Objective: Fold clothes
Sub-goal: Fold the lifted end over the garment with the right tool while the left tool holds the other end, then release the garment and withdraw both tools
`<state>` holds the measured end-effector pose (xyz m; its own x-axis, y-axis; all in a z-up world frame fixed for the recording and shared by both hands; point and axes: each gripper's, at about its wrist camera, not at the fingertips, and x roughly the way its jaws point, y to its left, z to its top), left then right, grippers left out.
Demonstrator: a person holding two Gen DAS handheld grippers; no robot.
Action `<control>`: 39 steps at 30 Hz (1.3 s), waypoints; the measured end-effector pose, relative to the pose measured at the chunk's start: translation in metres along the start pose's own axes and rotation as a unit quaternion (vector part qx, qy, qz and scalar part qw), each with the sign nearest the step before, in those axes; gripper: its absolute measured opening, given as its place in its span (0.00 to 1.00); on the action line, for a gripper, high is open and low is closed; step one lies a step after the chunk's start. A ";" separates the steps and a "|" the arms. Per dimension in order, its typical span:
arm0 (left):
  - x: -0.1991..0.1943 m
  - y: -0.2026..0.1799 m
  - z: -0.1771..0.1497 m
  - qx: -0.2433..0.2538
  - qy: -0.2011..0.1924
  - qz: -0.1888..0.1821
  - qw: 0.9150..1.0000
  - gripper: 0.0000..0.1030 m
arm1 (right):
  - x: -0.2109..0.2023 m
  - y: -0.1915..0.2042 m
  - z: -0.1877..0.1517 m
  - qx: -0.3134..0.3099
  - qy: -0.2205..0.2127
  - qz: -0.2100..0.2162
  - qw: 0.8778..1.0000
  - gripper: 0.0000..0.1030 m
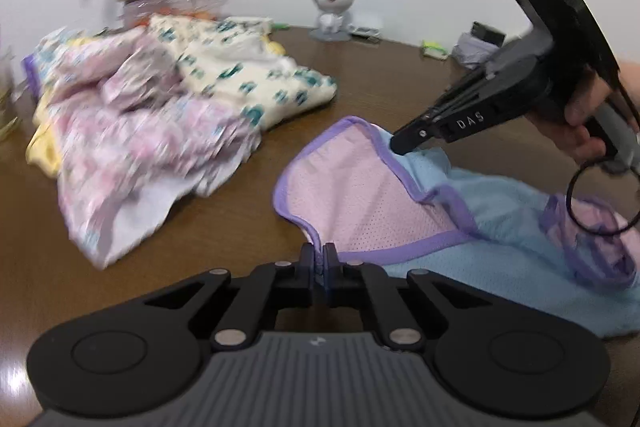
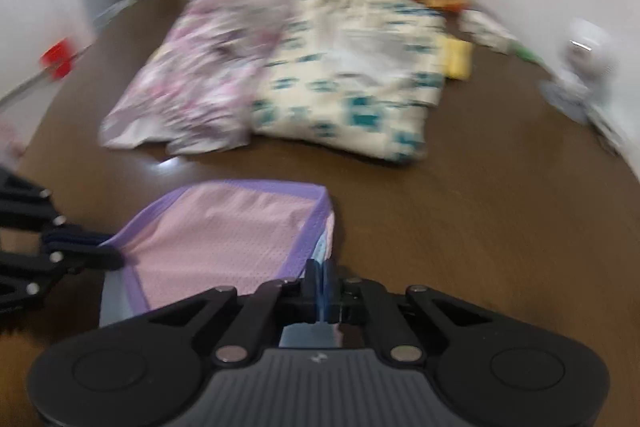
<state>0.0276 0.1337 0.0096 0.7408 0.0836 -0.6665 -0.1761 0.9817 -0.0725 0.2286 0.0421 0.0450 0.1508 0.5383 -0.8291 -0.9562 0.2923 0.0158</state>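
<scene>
A brown bench (image 1: 248, 211) holds a heap of patterned clothes (image 1: 160, 123) at the left. Right of it lies a pink and blue mesh garment (image 1: 360, 203) with purple trim. The left claw (image 1: 320, 259) is clenched on its near trimmed edge. The right claw (image 1: 400, 145), held by a hand (image 1: 588, 131), is clenched on the far edge.

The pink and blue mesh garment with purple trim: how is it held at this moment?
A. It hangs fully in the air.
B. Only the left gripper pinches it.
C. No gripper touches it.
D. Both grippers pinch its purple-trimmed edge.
D: the left gripper and the right gripper are each shut on the trimmed edge of the mesh garment, which lies on the brown table.
</scene>
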 end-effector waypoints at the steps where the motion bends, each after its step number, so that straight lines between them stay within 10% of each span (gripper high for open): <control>1: 0.005 -0.001 0.011 0.005 -0.002 -0.011 1.000 0.04 | -0.007 -0.009 -0.005 0.024 -0.012 -0.016 1.000 0.00; 9: 0.089 -0.060 0.109 0.068 -0.009 -0.090 0.994 0.04 | -0.068 -0.090 -0.053 0.213 -0.054 -0.159 0.963 0.00; 19: 0.148 -0.120 0.156 0.051 -0.021 -0.082 0.995 0.23 | -0.131 -0.158 -0.128 0.406 -0.044 -0.326 0.853 0.12; 21: 0.113 -0.118 0.137 0.058 -0.022 -0.129 0.990 0.36 | -0.156 -0.138 -0.137 0.365 -0.052 -0.307 0.878 0.17; 23: 0.069 -0.122 0.110 0.100 -0.023 -0.192 0.976 0.41 | -0.180 -0.106 -0.146 0.317 -0.061 -0.281 0.904 0.44; 28: -0.013 -0.142 0.019 0.199 0.005 -0.320 0.926 0.47 | -0.210 0.034 -0.187 0.159 -0.085 -0.227 0.957 0.50; 31: -0.026 -0.155 -0.023 0.240 0.008 -0.343 0.908 0.52 | -0.201 0.083 -0.217 0.137 -0.076 -0.197 0.968 0.50; 39: -0.007 -0.164 -0.039 0.243 0.027 -0.299 0.923 0.43 | -0.175 0.110 -0.255 0.161 -0.106 -0.178 0.965 0.47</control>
<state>0.0258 -0.0341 -0.0031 0.5760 -0.4929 -0.6521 0.5737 0.8121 -0.1071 0.0326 -0.2215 0.0488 0.5365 0.4980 -0.6813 -0.7118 0.7008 -0.0482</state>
